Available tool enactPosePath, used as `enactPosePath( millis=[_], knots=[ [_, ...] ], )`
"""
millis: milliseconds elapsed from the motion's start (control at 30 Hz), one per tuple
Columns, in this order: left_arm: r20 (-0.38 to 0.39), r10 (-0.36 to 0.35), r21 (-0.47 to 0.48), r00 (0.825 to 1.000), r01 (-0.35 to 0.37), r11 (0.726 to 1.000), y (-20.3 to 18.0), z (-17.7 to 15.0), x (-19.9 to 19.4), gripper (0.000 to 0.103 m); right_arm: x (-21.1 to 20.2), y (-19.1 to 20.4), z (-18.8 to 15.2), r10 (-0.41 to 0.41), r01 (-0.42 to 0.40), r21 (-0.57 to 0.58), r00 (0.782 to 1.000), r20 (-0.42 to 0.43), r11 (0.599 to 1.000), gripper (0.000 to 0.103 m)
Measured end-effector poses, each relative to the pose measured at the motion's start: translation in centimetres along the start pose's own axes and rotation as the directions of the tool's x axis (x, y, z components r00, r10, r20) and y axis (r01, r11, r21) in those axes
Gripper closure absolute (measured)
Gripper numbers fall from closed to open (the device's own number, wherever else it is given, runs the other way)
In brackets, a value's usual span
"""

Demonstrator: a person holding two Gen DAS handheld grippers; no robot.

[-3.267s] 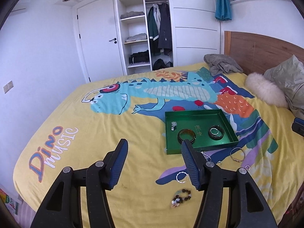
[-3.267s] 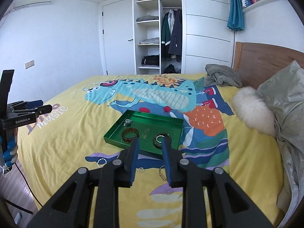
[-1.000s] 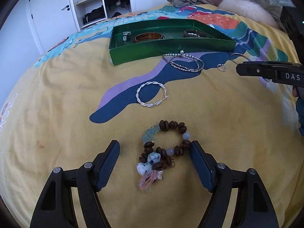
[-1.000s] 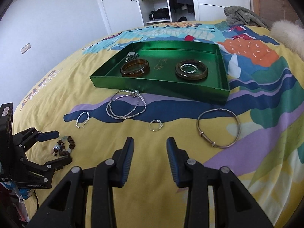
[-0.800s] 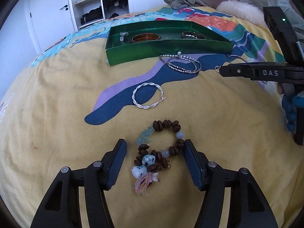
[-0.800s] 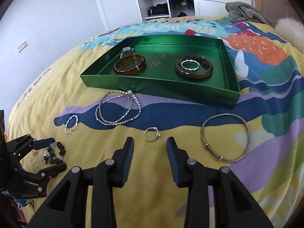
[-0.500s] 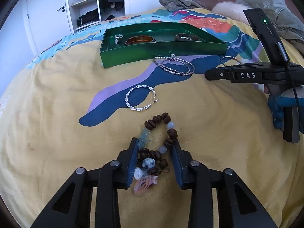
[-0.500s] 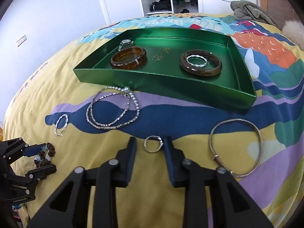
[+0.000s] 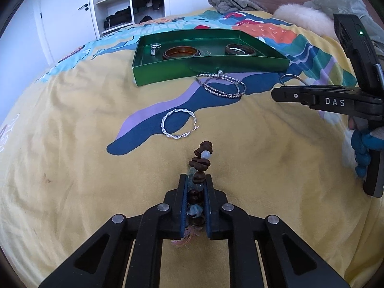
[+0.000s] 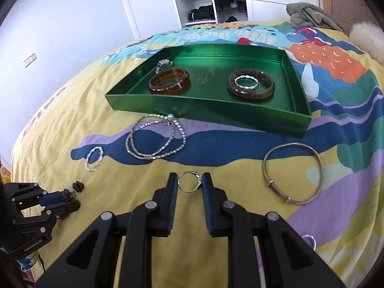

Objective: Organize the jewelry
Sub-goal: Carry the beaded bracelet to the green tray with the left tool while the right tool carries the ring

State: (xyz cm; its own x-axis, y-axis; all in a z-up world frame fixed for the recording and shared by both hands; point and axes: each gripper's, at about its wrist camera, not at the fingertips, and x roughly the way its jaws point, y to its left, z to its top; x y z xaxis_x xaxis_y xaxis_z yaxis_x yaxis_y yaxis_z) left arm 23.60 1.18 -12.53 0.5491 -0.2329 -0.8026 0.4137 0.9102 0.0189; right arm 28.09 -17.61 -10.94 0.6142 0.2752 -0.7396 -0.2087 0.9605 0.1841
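Beaded bracelet (image 9: 201, 162): lower beads hidden between gripper pads.
Thin bangle (image 9: 289, 78): mostly hidden behind the other gripper.
Small ring (image 10: 309, 241): partly covered by gripper arm.
Gold tray marking (image 10: 204, 76): unreadable.

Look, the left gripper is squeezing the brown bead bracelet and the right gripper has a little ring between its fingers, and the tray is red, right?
Not quite: the tray is green, as the right wrist view shows. The rest is right: the left gripper squeezes the brown bead bracelet, and the right gripper has the little ring between its fingers.
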Motion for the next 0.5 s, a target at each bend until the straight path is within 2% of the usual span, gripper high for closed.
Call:
enactPosePath(
  millis=[500],
  knots=[
    [0.079,0.022,-0.026,0.997,-0.020,0.999,-1.3,0.1,-5.8,0.091,-7.4,1.1,-1.0,0.006,-0.006,-0.005,0.996,0.086,1.000,0.084]
  ],
)
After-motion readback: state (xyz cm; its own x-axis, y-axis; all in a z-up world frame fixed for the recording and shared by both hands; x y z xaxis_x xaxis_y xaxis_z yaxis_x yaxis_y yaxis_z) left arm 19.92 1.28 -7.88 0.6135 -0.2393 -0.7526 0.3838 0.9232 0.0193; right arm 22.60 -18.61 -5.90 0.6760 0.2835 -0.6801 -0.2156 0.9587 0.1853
